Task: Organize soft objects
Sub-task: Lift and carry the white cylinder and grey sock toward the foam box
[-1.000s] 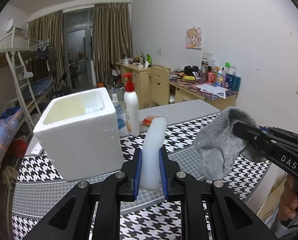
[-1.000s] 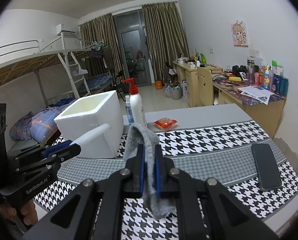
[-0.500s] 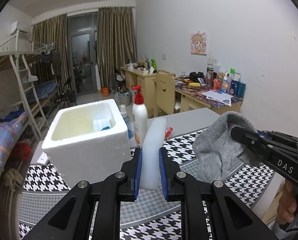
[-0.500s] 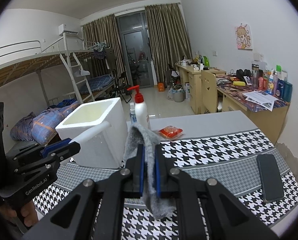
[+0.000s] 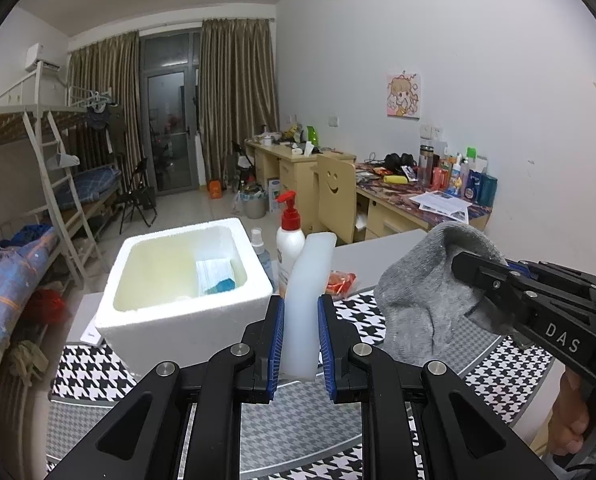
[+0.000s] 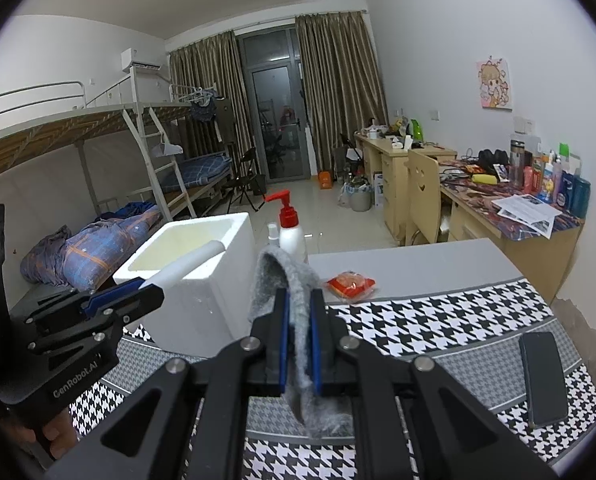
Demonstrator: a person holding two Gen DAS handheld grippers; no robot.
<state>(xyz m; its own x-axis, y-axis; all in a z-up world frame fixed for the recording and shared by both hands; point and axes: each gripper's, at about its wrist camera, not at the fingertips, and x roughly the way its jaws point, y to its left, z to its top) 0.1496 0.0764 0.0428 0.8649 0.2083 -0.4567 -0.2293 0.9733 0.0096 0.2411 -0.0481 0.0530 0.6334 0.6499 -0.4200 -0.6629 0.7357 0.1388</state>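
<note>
Foam box (image 5: 186, 292) stands on the table (image 6: 437, 320), pump bottle (image 5: 290, 240) just right (spray bottle (image 5: 260, 248) between them). Packet (image 6: 350, 284) lies right of the bottles; phone (image 6: 543, 378) at the table's right edge.

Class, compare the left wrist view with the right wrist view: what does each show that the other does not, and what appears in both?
Only the left wrist view looks down into the foam box and shows a blue and white packet lying inside.

Only the right wrist view shows the black phone lying flat on the houndstooth table cover.

Both show the left gripper shut on a white soft strip, the right gripper shut on a grey sock, the red-pump bottle and the red snack packet.
</note>
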